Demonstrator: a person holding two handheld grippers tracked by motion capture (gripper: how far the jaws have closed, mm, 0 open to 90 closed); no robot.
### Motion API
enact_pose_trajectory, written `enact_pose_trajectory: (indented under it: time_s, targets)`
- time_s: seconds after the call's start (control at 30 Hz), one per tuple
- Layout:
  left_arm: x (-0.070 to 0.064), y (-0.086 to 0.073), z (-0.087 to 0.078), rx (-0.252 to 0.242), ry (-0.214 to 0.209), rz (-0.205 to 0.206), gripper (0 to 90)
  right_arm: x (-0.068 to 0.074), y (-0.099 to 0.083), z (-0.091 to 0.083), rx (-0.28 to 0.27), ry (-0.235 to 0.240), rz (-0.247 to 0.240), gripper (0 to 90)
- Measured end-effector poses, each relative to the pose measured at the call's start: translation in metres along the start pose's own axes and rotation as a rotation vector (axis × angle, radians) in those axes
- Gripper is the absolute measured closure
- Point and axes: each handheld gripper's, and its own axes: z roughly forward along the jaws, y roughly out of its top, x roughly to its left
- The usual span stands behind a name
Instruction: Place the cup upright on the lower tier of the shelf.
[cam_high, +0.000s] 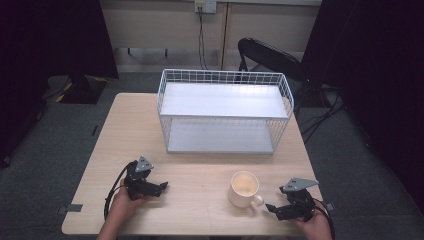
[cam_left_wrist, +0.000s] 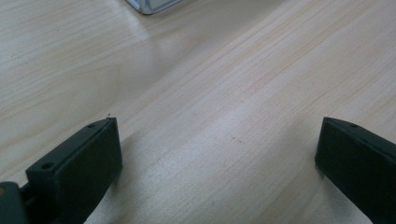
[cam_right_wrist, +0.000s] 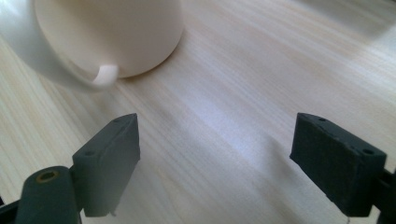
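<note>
A cream mug (cam_high: 244, 189) stands upright on the wooden table (cam_high: 200, 170), near the front right, with its handle turned toward my right gripper (cam_high: 270, 208). That gripper rests just right of the handle and is open with nothing between its jaws. In the right gripper view the mug (cam_right_wrist: 112, 32) and its handle (cam_right_wrist: 51, 70) sit close ahead at the upper left, beyond the gripper (cam_right_wrist: 215, 144). My left gripper (cam_high: 162, 187) lies at the front left, open and empty, over bare table (cam_left_wrist: 219, 107). A person's hands hold both.
A white two-tier wire rack (cam_high: 224, 111) stands across the back middle of the table; its corner (cam_left_wrist: 149, 5) peeks into the left gripper view. A dark folding chair (cam_high: 270, 55) is behind the table on the grey floor. Bare wood lies between the grippers.
</note>
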Motion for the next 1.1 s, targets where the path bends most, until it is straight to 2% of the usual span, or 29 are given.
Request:
enact_pose_trajectory:
  time_s: [0.33,0.6,1.1]
  targets:
    - [0.000,0.000,0.000,-0.001,0.000,0.000,0.1,-0.007,0.010,-0.009,0.004,-0.004,0.015,15.3]
    - [0.000,0.000,0.000,-0.001,0.000,0.000,0.1,-0.009,0.029,-0.019,-0.027,-0.009,0.014,15.4]
    - [0.000,0.000,0.000,-0.001,0.000,0.000,0.1,-0.005,0.066,-0.028,-0.039,0.001,-0.026,16.5]
